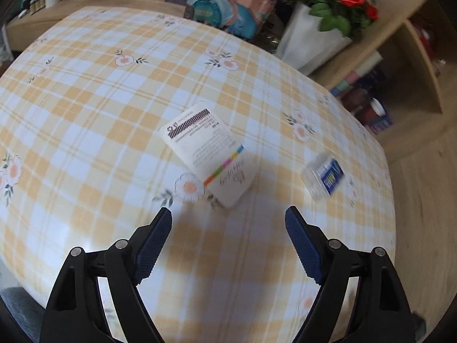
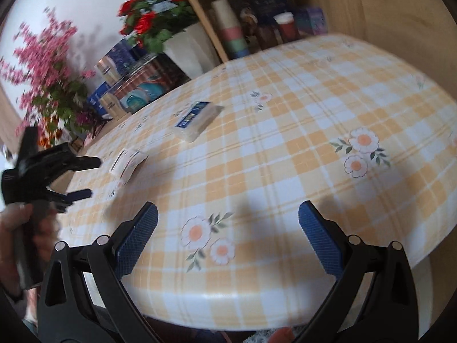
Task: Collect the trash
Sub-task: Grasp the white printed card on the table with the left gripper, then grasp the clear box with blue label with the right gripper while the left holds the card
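A white carton with a barcode and a coloured stripe [image 1: 210,154] lies on the yellow checked tablecloth [image 1: 100,114], just ahead of my open, empty left gripper [image 1: 228,214]. A small tissue pack with a blue label [image 1: 325,175] lies to its right near the table edge. In the right wrist view the tissue pack [image 2: 197,120] lies mid-table and the carton [image 2: 127,163] lies further left. My right gripper [image 2: 228,214] is open and empty above the near part of the table. The left gripper [image 2: 85,177] shows at the left, open, close to the carton.
Red flowers in a white pot [image 1: 314,34], pink flowers [image 2: 48,65] and stacked packages [image 1: 228,8] stand beyond the table's far edge. A wooden shelf with cups and boxes [image 2: 257,28] stands behind the table. The table edge [image 2: 228,297] is close below my right gripper.
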`<state>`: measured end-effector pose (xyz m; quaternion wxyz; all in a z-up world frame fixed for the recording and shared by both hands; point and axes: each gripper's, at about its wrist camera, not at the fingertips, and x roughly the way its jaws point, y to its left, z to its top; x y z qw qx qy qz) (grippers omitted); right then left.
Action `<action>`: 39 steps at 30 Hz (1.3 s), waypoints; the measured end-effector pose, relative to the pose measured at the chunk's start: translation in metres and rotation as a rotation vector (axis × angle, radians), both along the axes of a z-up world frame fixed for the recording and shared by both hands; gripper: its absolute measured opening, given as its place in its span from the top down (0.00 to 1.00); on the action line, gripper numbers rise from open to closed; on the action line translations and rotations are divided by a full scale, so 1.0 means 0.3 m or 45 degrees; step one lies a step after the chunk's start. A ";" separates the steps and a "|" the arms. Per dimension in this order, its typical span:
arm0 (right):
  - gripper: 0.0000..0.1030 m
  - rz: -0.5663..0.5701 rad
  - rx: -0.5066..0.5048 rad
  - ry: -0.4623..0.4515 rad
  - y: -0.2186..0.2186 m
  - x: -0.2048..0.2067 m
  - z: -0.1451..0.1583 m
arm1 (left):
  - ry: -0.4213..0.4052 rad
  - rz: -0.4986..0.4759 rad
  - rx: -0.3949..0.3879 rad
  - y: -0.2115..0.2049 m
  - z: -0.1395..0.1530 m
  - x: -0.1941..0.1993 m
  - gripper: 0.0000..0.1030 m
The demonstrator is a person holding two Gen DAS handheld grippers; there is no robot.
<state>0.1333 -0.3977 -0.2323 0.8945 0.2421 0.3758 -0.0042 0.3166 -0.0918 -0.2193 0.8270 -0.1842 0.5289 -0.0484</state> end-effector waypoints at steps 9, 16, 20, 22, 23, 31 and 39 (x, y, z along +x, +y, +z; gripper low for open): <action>0.06 0.040 -0.027 0.017 -0.009 0.041 -0.040 | 0.028 0.316 0.146 -0.009 -0.073 0.160 0.23; 0.05 0.049 -0.017 0.048 -0.013 0.040 -0.071 | 0.025 0.342 0.203 -0.035 -0.091 0.239 0.22; 0.05 0.056 -0.028 0.060 0.000 0.050 -0.075 | 0.033 0.306 0.281 -0.064 -0.109 0.280 0.15; 0.06 0.062 -0.033 0.066 0.008 0.059 -0.075 | 0.021 0.256 0.349 -0.089 -0.117 0.285 0.15; 0.06 0.065 -0.036 0.067 0.014 0.063 -0.072 | 0.015 0.203 0.408 -0.110 -0.124 0.283 0.15; 0.06 0.099 -0.077 0.062 0.033 0.143 -0.029 | -0.107 -0.021 0.389 -0.074 -0.111 0.184 0.36; 0.06 0.196 -0.112 0.077 0.116 0.372 0.046 | -0.148 -0.105 0.202 0.075 -0.084 0.064 0.39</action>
